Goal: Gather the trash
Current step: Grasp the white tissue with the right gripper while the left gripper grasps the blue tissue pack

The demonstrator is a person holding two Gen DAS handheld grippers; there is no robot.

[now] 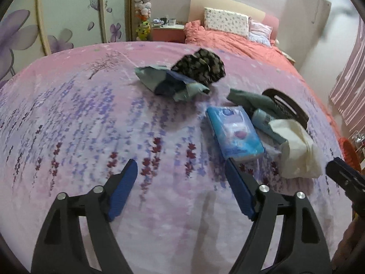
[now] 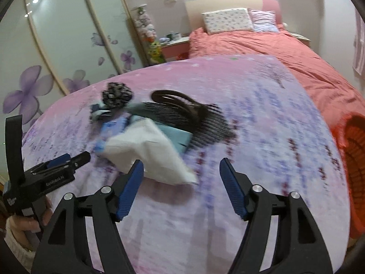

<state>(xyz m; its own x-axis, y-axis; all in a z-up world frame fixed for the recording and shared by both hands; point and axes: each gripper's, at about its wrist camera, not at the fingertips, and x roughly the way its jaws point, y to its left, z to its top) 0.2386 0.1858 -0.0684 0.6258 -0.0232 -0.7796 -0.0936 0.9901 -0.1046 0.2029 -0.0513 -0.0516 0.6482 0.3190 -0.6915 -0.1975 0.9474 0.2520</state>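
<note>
A crumpled white tissue [image 1: 298,148] lies on the pink flowered bedspread [image 1: 79,114], next to a blue tissue pack [image 1: 235,132]; the tissue also shows in the right wrist view [image 2: 148,155]. My left gripper [image 1: 182,173] is open and empty, low over the bedspread, its right fingertip near the blue pack. My right gripper [image 2: 181,171] is open and empty, with its left fingertip at the tissue's near edge. An orange basket [image 2: 355,159] stands at the bed's right side.
A crumpled teal wrapper [image 1: 173,84], a dark patterned cloth bundle [image 1: 200,66], a blue tube [image 1: 267,123], grey-green cloth [image 1: 248,100] and a black comb [image 2: 205,118] lie in a cluster. A coral bed [image 2: 262,50] and wardrobe [image 2: 57,45] stand beyond.
</note>
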